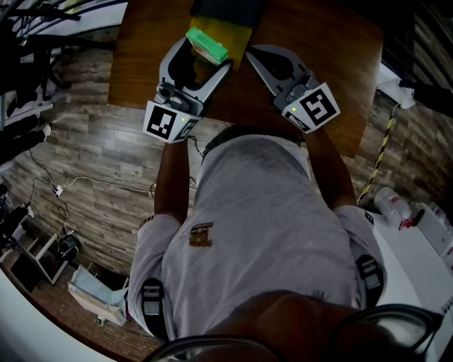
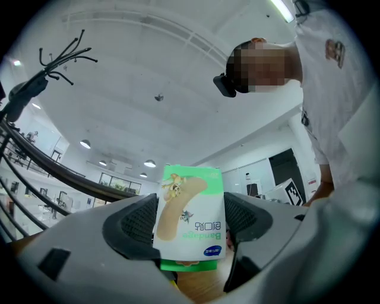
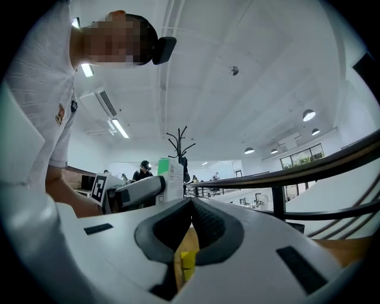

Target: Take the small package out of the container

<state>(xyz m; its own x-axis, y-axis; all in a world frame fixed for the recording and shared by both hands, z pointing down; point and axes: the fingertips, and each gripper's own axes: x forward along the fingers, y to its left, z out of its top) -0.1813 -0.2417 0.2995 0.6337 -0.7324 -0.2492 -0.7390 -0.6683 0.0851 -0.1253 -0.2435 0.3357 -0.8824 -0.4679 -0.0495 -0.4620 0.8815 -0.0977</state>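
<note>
The small package [image 1: 207, 45] is a green and white bandage box. My left gripper [image 1: 209, 56] is shut on it and holds it up over the brown table [image 1: 141, 56]. Seen from the left gripper view, the package [image 2: 190, 208] stands upright between the two dark pads [image 2: 133, 222], pointing at the ceiling. The yellow container [image 1: 230, 32] lies just beyond it at the table's far side. My right gripper [image 1: 250, 51] is shut with nothing in it, right of the package. From the right gripper view, the closed tips [image 3: 192, 200] face the package [image 3: 171, 177] and the left gripper [image 3: 135, 191].
A dark object [image 1: 226, 8] lies behind the yellow container. Under the right jaws shows a yellow piece [image 3: 187, 261] on the wood. Cables [image 1: 85, 182] trail over the plank floor at left. A white surface with a bottle [image 1: 393, 203] stands at right.
</note>
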